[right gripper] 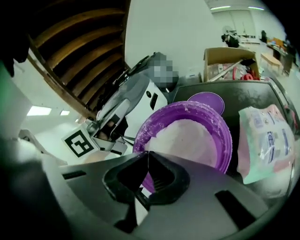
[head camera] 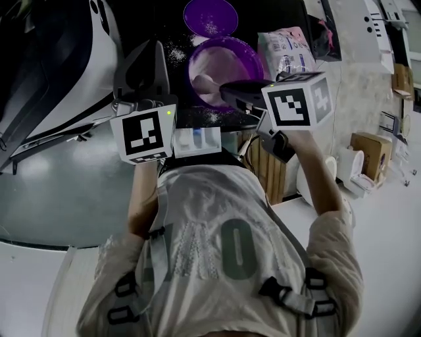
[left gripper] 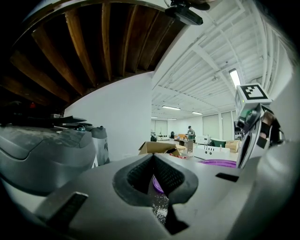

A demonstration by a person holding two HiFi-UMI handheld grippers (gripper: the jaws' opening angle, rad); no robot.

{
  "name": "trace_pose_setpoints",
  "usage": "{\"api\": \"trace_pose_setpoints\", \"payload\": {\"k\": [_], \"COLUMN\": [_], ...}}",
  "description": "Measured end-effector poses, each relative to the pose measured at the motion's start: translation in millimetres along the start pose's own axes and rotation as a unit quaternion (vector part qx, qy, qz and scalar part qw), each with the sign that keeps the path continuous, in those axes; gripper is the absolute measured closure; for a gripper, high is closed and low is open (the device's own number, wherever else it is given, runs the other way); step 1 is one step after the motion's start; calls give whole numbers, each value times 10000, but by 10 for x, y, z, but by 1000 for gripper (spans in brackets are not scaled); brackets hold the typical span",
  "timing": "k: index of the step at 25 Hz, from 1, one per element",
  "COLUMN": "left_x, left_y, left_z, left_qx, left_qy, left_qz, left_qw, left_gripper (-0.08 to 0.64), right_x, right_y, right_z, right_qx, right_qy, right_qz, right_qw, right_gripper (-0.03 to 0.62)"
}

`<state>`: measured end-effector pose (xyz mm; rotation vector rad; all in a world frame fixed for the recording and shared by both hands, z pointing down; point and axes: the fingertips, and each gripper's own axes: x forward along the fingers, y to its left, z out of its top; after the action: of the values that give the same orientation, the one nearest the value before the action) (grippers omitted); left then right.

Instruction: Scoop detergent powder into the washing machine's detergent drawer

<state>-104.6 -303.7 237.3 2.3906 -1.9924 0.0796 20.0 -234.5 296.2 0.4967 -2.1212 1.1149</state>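
so, the right gripper (right gripper: 147, 153) has its jaws pressed together on a thin white strip, apparently the handle of a white scoop (right gripper: 139, 196). its own view shows little more of the scoop than that strip. the head view places this gripper (head camera: 225, 91) at the 5 o'clock rim of the purple bowl (head camera: 258, 62). a pale rounded lump, probably the scoop's head (head camera: 204, 83), sits just past the tips inside the bowl.

the bowl (right gripper: 225, 136) holds a heap of pale detergent powder (right gripper: 187, 140). at 12 o'clock from it lies a purple lid (head camera: 210, 16), dusted with grains. at 3 o'clock a detergent bag (head camera: 286, 51) lies flat, and the right gripper view cuts off its outer edge (right gripper: 267, 140).

the left gripper (left gripper: 153, 158) is closed on nothing, its pads meeting at the tip. in the head view it (head camera: 155, 49) stands at 9 o'clock of the bowl over a black top (head camera: 174, 29). only its own view looks through the gap under the pads, to spilled powder (left gripper: 160, 206) and a sliver of the lid (left gripper: 157, 185). that view alone also takes in wooden slats (left gripper: 93, 42) at 11 o'clock and a cardboard box (left gripper: 157, 147) far off.

at 6 o'clock of the bowl, between the two marker cubes, sits a pale compartmented piece, seemingly the detergent drawer (head camera: 197, 141). only the head view shows it, and its contents cannot be made out.
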Motion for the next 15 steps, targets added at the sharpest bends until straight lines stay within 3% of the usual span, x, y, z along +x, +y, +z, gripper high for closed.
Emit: {"api": "trace_pose_setpoints", "payload": {"k": [3, 7, 15], "left_x": [13, 27, 60], "left_y": [-44, -92, -250], "left_z": [10, 15, 100], "left_qx": [21, 58, 243], "left_qy": [-16, 7, -31], "left_qz": [-51, -101, -258], "left_qw": [10000, 9999, 9994], "left_gripper": [540, 540, 540], "right_x": [-90, -203, -338], "right_y": [-135, -186, -123], "right_z": [47, 86, 211], "right_qx": [755, 1632, 1996], "right_qy": [-732, -1486, -2347], "right_qz": [83, 398, 928], "right_qw": [9944, 9745, 9468], "right_gripper": [582, 581, 581]}}
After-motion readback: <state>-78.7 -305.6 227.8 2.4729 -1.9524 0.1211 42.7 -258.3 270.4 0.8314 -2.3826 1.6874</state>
